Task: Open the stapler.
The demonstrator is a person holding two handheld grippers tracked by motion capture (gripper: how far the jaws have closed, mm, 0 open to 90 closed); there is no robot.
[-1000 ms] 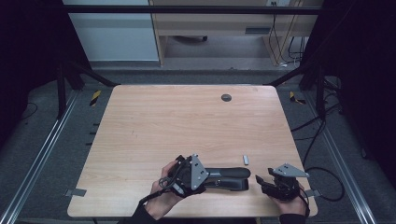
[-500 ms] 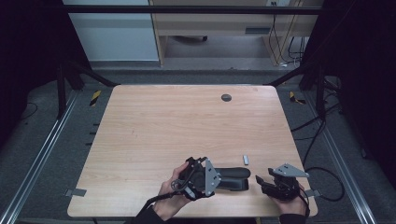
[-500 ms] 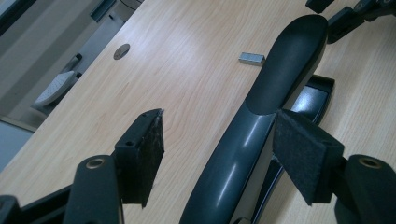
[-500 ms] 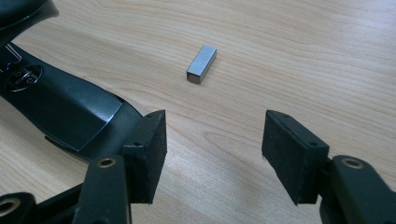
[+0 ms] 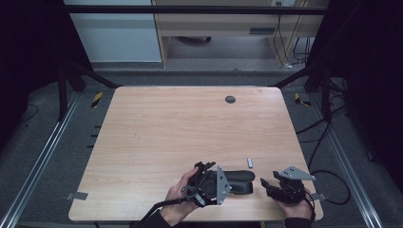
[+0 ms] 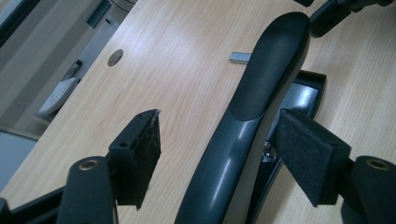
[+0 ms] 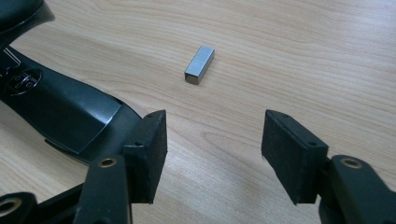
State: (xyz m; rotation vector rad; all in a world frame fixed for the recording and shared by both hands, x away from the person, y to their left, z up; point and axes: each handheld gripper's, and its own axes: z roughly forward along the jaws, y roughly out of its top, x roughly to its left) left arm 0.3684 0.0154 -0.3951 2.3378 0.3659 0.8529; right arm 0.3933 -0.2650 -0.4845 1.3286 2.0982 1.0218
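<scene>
Stapler [image 5: 240,181] lies near the desk's [image 5: 166,128] front edge between just-opened left tongs [image 6: 215,154], untouched; right tongs [image 7: 212,154] gape empty.

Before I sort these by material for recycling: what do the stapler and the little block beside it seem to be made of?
The stapler looks like black plastic: its long handle is glossy and reflective near the camera, with a matte, rubbery-looking pad toward the tip. The little block looks like grey metal, probably a strip of staples, judging by its dull silvery sheen and square edges. Both lie on a wood-grain table, likely laminate.
</scene>
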